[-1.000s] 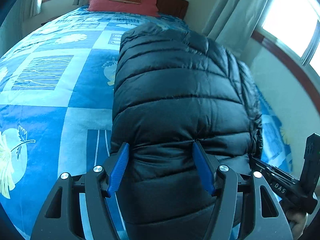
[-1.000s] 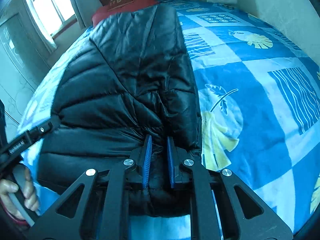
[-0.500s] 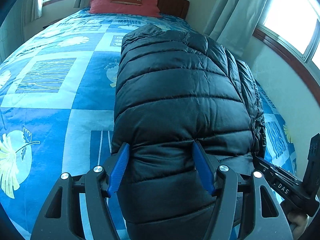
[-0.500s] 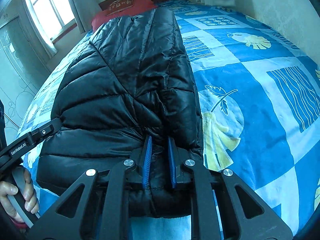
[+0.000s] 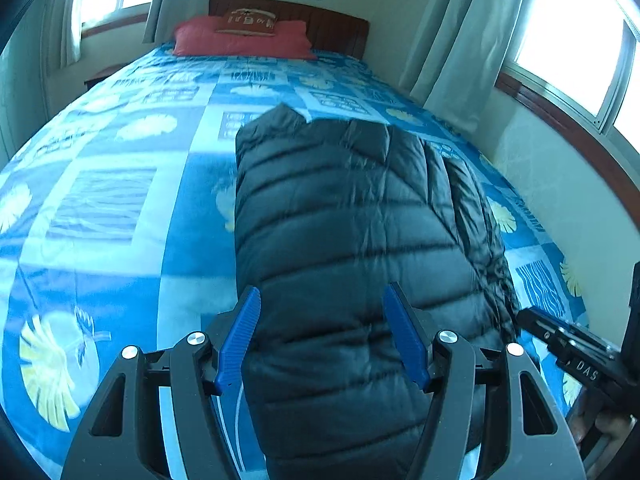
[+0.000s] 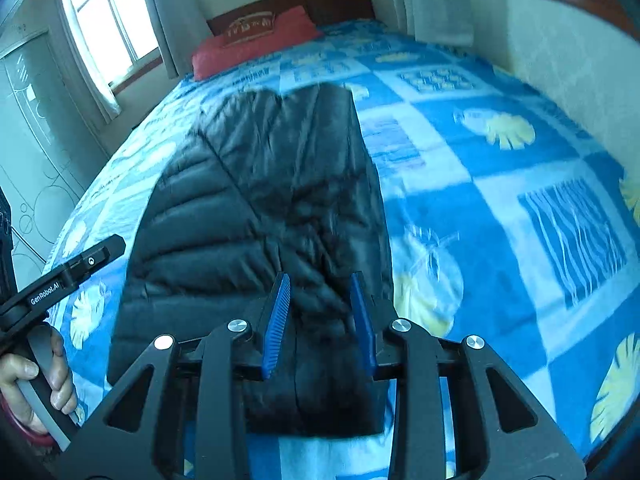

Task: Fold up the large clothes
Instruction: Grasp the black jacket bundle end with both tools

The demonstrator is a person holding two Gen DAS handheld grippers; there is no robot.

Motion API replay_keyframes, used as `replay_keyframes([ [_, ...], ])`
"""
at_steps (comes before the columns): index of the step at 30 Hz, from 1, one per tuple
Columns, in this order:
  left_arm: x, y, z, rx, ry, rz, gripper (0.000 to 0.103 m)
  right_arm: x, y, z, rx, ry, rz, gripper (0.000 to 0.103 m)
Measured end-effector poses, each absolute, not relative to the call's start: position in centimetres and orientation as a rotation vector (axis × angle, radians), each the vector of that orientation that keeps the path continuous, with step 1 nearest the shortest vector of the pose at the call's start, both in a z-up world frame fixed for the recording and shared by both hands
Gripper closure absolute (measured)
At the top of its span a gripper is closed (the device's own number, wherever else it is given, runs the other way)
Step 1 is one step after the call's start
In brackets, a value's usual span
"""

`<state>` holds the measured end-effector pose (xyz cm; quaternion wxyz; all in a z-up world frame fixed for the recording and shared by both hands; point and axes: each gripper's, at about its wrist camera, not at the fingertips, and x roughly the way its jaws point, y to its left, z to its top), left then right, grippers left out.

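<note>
Black puffer jacket [image 5: 352, 248] lies folded on bed, long axis 6-to-12 o'clock; left gripper [image 5: 320, 336] gapes wide over near hem, right gripper [image 6: 320, 320] just eased apart, neither gripping.

One jacket, one bed, two grippers

One black puffer jacket [image 5: 352, 240] ahead of both grippers, one bed [image 5: 120, 208], one red pillow [image 5: 240, 42] with one small cushion [image 5: 250, 22], far beyond the left gripper [image 5: 322, 338] and right gripper [image 6: 320, 320].

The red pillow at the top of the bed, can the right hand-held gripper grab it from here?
Probably not. The red pillow lies far off by the headboard, and the right hand-held gripper hangs over the black jacket at the near end.
</note>
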<state>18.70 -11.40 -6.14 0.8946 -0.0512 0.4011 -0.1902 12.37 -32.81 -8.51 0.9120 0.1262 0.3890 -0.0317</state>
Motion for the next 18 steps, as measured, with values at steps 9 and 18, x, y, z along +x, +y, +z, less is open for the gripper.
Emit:
replay_keyframes([
  [9, 23.6, -12.9, -7.0, -0.139, 0.880, -0.372, 0.040, 18.9, -33.4, -9.4, 0.258, 0.801, -0.043, 0.072],
  [18, 25.2, -14.7, -11.1, -0.100, 0.910, -0.350, 0.038, 21.0, -33.7, -14.8, 0.249, 0.857, -0.066, 0.077],
])
